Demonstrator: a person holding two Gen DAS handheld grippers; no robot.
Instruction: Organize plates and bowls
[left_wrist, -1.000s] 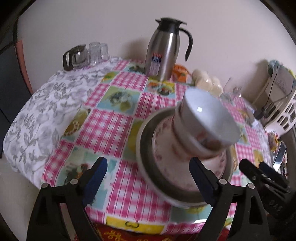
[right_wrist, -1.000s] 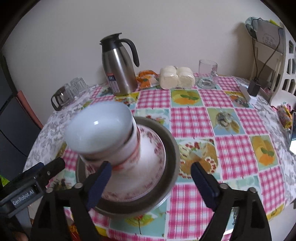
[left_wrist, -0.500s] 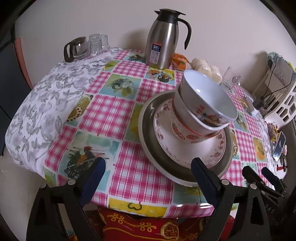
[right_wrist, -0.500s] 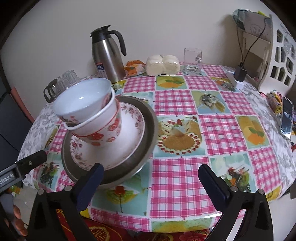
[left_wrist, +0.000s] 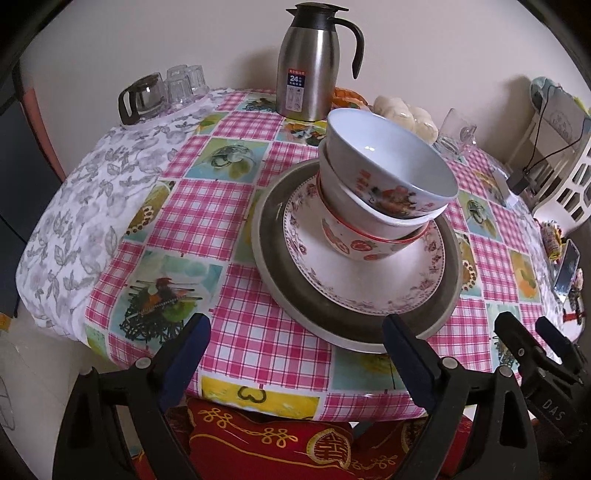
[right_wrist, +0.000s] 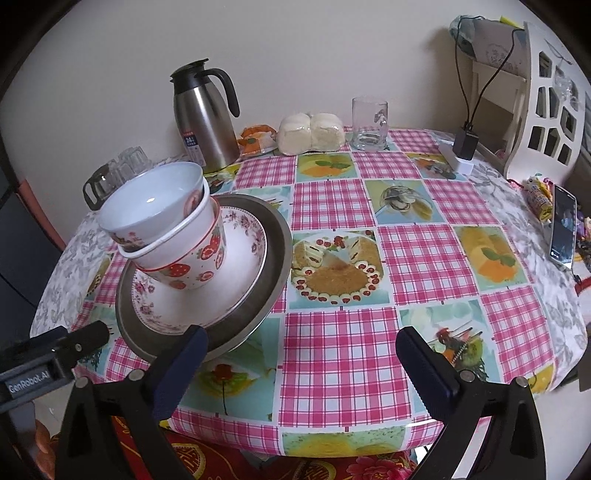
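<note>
Your left gripper & right gripper both have fingers wide apart, holding nothing. Two white flowery bowls sit tilted in the white flowery plate on the round grey metal tray, near table edge.

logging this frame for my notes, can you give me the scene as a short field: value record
stack base: metal tray on the checked tablecloth
on tray: floral plate
on plate: strawberry bowl, tilted
top: white bowl nested in the strawberry bowl, leaning
left gripper: open, holding nothing, near the table edge
right gripper: open, holding nothing
back of table: steel thermos, wrapped buns, glass mug
right edge: phone
</note>
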